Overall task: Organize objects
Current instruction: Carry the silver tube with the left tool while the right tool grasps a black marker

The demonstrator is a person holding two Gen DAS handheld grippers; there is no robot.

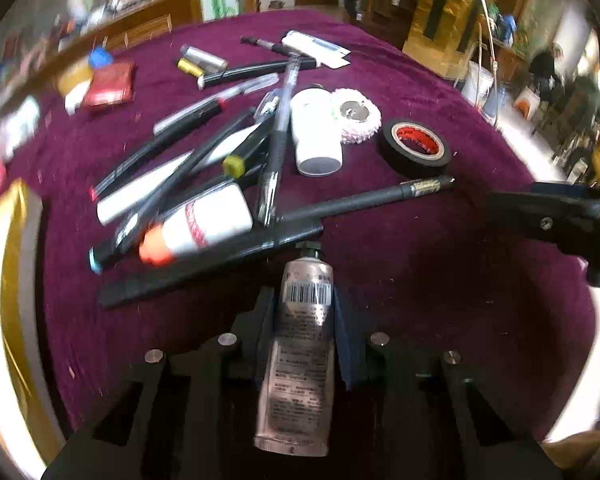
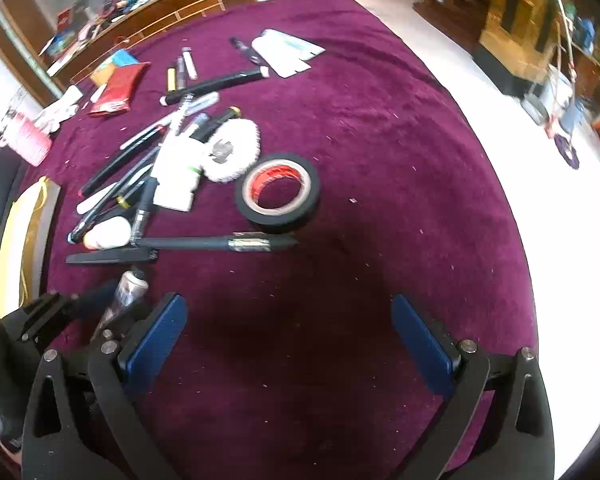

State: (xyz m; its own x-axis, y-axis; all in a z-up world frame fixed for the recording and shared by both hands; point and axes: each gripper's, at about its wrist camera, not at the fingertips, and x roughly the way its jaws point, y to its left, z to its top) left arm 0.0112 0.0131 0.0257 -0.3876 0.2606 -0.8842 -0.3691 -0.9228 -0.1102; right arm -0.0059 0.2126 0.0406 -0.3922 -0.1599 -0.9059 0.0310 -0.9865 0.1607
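Note:
My left gripper (image 1: 305, 316) is shut on a silver cream tube (image 1: 300, 352) with a barcode, held above the purple tablecloth; the tube also shows in the right wrist view (image 2: 126, 292). My right gripper (image 2: 290, 336) is open and empty over bare cloth. Ahead lies a pile of pens and markers (image 1: 204, 160), a white bottle with an orange cap (image 1: 204, 224), a white cylinder (image 1: 316, 132), a black tape roll (image 1: 414, 146) also in the right wrist view (image 2: 278, 192), and a long black pen (image 1: 364, 200).
A gold-and-white box (image 1: 8, 280) stands at the left table edge. A red packet (image 1: 110, 84), a white fluffy disc (image 1: 356, 114), small tubes (image 1: 202, 60) and a white paper sleeve (image 1: 316, 48) lie farther back. The round table's edge (image 2: 512, 208) drops off at the right.

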